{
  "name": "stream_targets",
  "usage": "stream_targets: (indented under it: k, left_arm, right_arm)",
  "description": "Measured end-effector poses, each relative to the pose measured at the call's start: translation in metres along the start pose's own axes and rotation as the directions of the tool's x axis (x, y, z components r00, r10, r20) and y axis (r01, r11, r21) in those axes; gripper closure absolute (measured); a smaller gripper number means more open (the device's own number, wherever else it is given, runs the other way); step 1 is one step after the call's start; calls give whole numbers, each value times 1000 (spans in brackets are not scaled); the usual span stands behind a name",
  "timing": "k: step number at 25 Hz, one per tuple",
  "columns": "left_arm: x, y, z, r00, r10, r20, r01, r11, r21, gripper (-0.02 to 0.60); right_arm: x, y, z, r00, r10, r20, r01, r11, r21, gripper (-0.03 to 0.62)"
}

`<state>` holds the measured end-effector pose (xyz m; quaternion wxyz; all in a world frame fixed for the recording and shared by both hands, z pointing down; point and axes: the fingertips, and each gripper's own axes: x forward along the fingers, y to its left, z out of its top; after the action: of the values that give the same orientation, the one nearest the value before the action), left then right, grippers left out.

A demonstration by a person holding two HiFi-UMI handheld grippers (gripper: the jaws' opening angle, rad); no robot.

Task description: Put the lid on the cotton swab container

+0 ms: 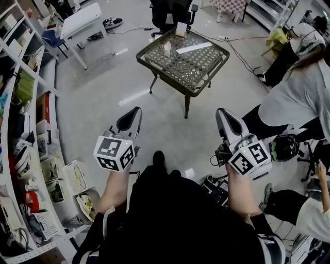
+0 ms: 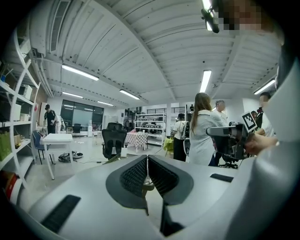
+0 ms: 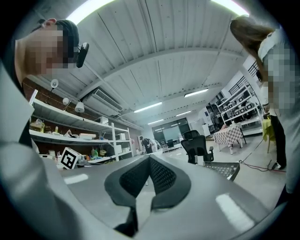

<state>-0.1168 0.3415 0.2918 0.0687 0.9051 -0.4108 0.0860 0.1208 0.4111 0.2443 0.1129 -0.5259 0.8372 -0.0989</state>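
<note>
Pointing forward from beside the person's lap, the left tongs (image 1: 135, 111) and right tongs (image 1: 222, 112) are each pressed together on nothing, as both gripper views show. Only the head view shows the cotton swab container (image 1: 167, 48), upright on the mesh surface (image 1: 154, 64) well ahead and too small to tell if its lid is on. A white strip (image 1: 193, 47) lies near it, with an office chair (image 1: 170, 13) beyond.

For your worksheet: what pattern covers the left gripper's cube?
The cube bears black-and-white square markers; head view.
</note>
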Motion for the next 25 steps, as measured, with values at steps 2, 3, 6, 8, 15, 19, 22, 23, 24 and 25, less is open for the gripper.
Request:
stream_targets:
  k: [2,3,6,8,15,19,22,23,24,25]
  left_arm:
    - [5,0,0,1000,-5,3,5,1000,2,566]
    - [8,0,0,1000,-9,3,9,1000,2,566]
    - [20,4,-2,1000,-21,0,21,1000,-3,566]
    - [31,10,-3,1000,-27,-2,27,1000,-9,567]
    - [77,61,0,999,-41,-14,41,999,-29,566]
    - [110,95,0,998,-55,-31,54,998,-43,566]
    - [136,116,4,997,-71,-36,69,996,-48,566]
    - [143,122,4,996,-77,-37,75,996,-53,566]
    - [150,128,5,996,-84,-37,82,995,-58,566]
    - [155,134,6,995,-91,-37,89,994,-63,566]
  right_arm:
    - [0,-4,-2,1000,-3,-5,3,1000,3,585]
    - [1,-6,-3,1000,-5,-9,5,1000,7,585]
    - [9,-13,-8,1000,-6,-23,7,1000,18,585]
    - [18,-18,-11,999,-8,-33,9,1000,23,585]
    - [80,-41,-21,998,-22,-65,25,999,38,585]
    - [126,-52,-26,996,-21,-87,26,998,50,585]
    - [160,-59,-29,994,-16,-104,23,998,62,585]
    - [169,-61,-29,994,-16,-109,23,998,63,585]
    - [178,-62,-29,993,-17,-113,25,998,62,585]
    - [186,-63,-28,993,-21,-116,28,998,60,585]
